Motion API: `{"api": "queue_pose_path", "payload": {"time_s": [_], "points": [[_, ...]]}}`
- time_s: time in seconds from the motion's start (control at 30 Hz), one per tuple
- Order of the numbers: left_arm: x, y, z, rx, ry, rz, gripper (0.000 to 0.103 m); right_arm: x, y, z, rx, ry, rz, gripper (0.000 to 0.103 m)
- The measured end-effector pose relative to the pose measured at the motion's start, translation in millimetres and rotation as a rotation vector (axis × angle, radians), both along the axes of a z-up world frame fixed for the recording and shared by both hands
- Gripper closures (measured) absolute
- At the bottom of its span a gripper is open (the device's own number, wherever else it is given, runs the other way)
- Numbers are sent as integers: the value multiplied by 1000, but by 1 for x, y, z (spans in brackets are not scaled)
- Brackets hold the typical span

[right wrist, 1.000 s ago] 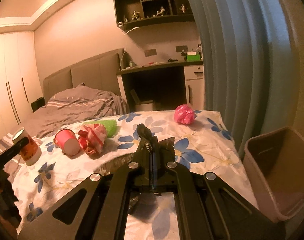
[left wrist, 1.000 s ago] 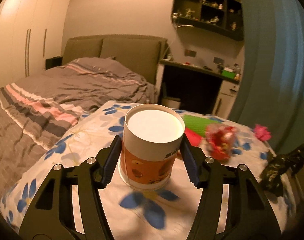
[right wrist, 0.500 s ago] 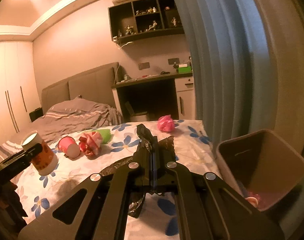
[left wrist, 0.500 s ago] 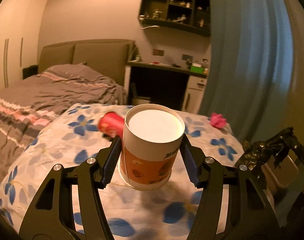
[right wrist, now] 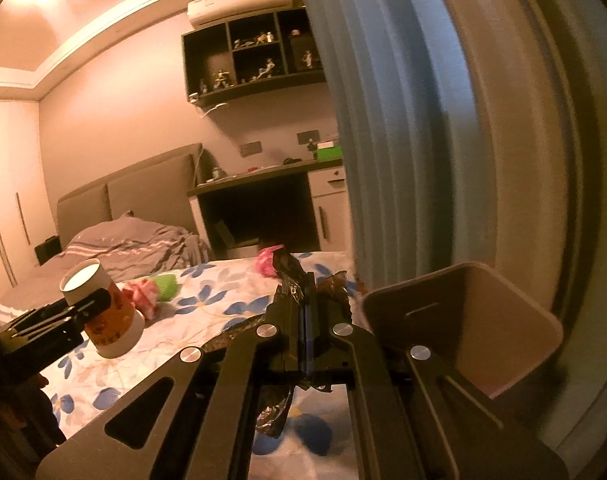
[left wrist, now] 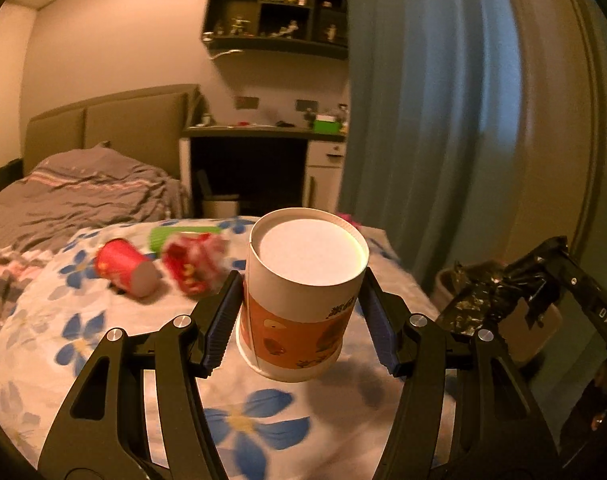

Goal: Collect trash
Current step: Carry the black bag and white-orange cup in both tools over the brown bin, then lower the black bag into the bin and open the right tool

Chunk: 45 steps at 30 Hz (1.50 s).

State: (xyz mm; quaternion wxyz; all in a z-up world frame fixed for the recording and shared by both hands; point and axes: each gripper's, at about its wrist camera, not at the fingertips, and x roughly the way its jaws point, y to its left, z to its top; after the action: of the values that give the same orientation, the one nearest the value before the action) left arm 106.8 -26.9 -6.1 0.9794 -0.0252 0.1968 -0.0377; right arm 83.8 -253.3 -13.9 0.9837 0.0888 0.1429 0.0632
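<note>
Holding white-and-orange paper cup [left wrist: 303, 300] in left claw [left wrist: 299, 320], black crinkly wrapper [right wrist: 299, 292] pinched in right claw [right wrist: 307, 320]; could miss brown plastic bin [right wrist: 503, 320], spill beside it.

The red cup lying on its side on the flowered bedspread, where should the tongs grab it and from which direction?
Take the red cup across its round body near the middle, coming down from above with one finger on each long side. It lies tipped over, so its rim is hard to pinch. Keep clear of the red crumpled wrapper beside it.
</note>
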Motion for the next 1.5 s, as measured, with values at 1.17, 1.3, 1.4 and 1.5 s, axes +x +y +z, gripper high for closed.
{"api": "queue_pose_path", "payload": {"time_s": [1.17, 1.3, 1.4, 1.5], "points": [[67, -164, -6, 5, -11, -309, 45, 21, -117, -13, 14, 21, -267, 102], [71, -176, -8, -8, -12, -333, 45, 25, -122, -16, 12, 35, -279, 102], [73, -184, -10, -11, -11, -348, 45, 30, -124, -18, 12, 44, -283, 102], [75, -189, -12, -17, -7, -358, 45, 33, -125, -20, 10, 53, -284, 102]]}}
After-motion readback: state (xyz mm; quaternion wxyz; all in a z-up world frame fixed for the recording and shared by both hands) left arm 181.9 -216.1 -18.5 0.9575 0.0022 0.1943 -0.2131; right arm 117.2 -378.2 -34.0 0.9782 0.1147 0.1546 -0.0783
